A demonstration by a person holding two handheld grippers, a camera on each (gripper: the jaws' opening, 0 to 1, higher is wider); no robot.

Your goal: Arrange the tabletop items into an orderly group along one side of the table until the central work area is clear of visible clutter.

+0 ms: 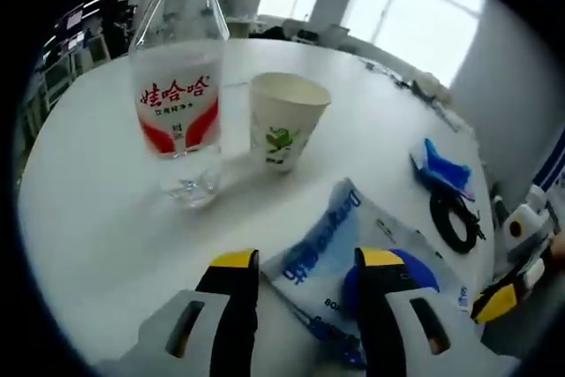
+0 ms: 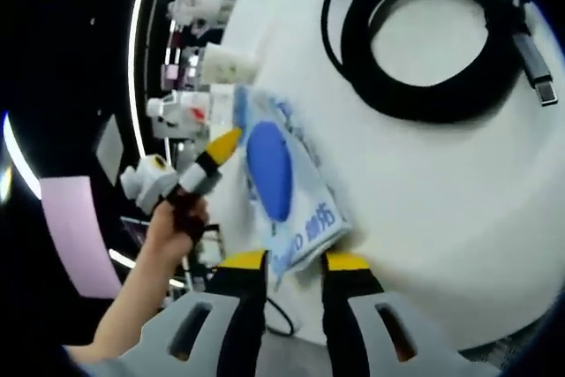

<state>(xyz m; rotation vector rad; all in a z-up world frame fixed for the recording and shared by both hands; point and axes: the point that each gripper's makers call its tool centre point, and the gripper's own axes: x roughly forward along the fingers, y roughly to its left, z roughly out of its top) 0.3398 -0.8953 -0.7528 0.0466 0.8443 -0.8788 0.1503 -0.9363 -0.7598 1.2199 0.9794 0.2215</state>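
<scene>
Left gripper with yellow-tipped jaws spread apart, straddling the near corner of a flat blue-and-white plastic packet on the round white table — not visibly pinching it. Right gripper at the packet's opposite edge, jaws narrowly apart around that edge; contact too close to call. Beyond the left gripper: a clear plastic water bottle with a red-and-white label, upright, and just right of it a white paper cup with a green print. Farther right, a coiled black cable and a small blue-and-white item.

Risks, as a judgement: 2 grippers tugging 1 thin packet could tear or crumple it — and a careless sweep could topple the bottle or cup.
</scene>
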